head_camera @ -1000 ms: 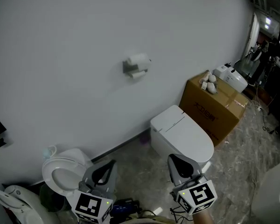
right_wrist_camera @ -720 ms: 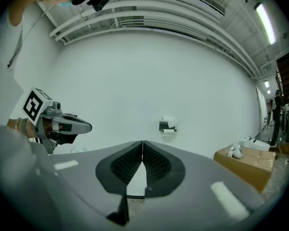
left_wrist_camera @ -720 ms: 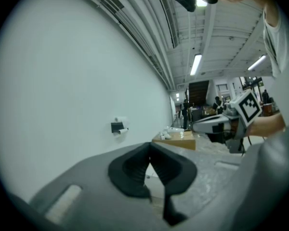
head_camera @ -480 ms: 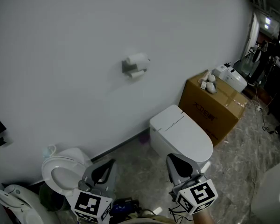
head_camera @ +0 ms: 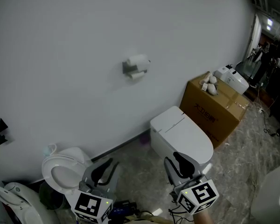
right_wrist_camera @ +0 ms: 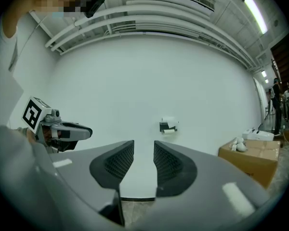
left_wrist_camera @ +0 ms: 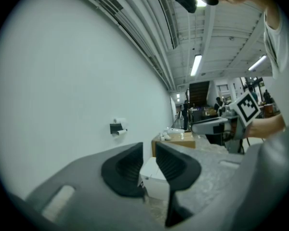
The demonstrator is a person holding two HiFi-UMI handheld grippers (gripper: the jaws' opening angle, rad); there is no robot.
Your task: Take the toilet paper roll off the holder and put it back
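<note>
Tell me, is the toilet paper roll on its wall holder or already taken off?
On the holder. The toilet paper roll sits on the grey holder, with a loose end hanging below.

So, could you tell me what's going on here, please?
A person holds a left gripper and a right gripper low, both facing a white wall. Both sets of jaws have just been opening, with nothing between them. The roll sits on its holder on the wall, untouched and well away from both grippers, so the task has not yet started.
</note>
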